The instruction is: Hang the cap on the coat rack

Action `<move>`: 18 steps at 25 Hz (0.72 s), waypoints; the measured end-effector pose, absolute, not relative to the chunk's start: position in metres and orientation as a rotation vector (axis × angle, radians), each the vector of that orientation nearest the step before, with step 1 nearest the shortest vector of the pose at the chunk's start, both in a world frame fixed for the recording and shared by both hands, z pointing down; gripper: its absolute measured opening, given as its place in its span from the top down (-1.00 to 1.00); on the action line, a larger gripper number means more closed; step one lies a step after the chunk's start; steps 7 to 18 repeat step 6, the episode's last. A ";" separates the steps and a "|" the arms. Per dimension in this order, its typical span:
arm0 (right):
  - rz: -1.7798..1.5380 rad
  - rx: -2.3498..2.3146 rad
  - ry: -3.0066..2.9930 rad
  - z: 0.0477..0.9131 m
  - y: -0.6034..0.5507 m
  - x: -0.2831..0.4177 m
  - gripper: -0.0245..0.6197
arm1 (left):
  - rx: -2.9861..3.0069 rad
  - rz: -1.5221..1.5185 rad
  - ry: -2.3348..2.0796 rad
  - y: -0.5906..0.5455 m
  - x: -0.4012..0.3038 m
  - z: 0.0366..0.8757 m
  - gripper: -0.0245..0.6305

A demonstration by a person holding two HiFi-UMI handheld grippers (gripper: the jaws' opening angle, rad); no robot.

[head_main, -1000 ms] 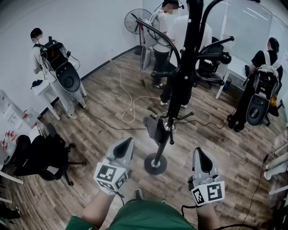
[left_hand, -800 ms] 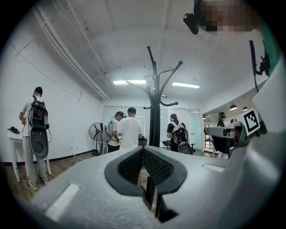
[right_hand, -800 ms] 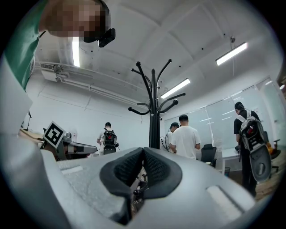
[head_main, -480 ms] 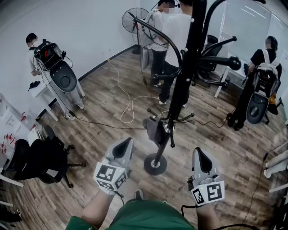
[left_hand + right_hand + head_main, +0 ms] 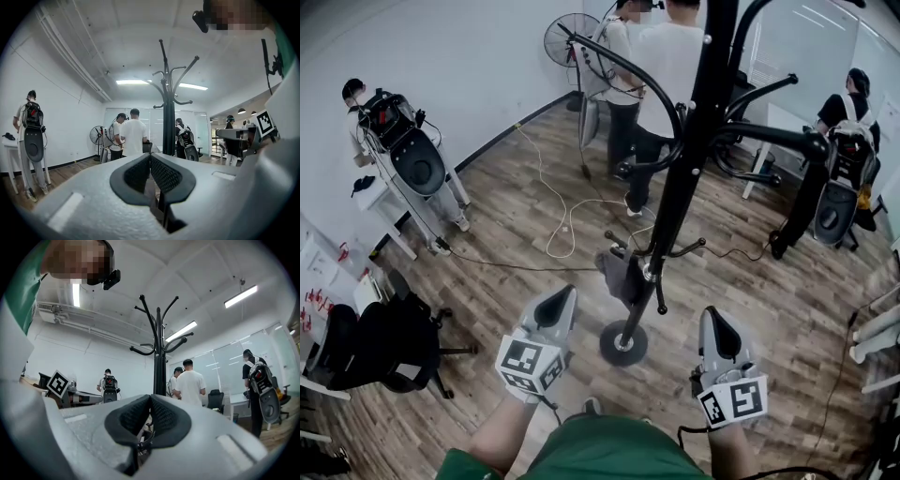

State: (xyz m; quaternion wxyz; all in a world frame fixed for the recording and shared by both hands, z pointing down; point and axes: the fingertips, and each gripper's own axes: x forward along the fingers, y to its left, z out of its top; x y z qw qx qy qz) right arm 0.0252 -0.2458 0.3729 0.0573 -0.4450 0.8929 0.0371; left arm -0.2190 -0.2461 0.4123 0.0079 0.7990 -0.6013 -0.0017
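Only our view has shifted. Left tool (image 5: 561,302) and right tool (image 5: 714,321) are pressed together, empty. On the coat rack (image 5: 689,178) the cap (image 5: 623,277) seems hung already; next we draw back.

The wooden floor (image 5: 487,281) holds the round foot of the coat rack (image 5: 623,343), a loose white cable (image 5: 565,228) (curled in loops) and a black chair (image 5: 380,342).

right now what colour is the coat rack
Black all over, pole and hooks alike. The coat rack shows best in the head view.
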 end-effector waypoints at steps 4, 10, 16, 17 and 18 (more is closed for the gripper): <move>0.105 -1.362 2.705 0.375 -0.251 0.017 0.91 | 2.506 0.011 -1.868 -0.259 -0.228 0.417 0.89; 0.105 -1.369 2.703 0.376 -0.254 0.013 0.91 | 2.509 0.020 -1.860 -0.265 -0.233 0.419 0.89; 0.105 -1.369 2.703 0.376 -0.254 0.013 0.91 | 2.509 0.020 -1.860 -0.265 -0.233 0.419 0.89; 0.105 -1.369 2.703 0.376 -0.254 0.013 0.91 | 2.509 0.020 -1.860 -0.265 -0.233 0.419 0.89; 0.105 -1.369 2.703 0.376 -0.254 0.013 0.91 | 2.509 0.020 -1.860 -0.265 -0.233 0.419 0.89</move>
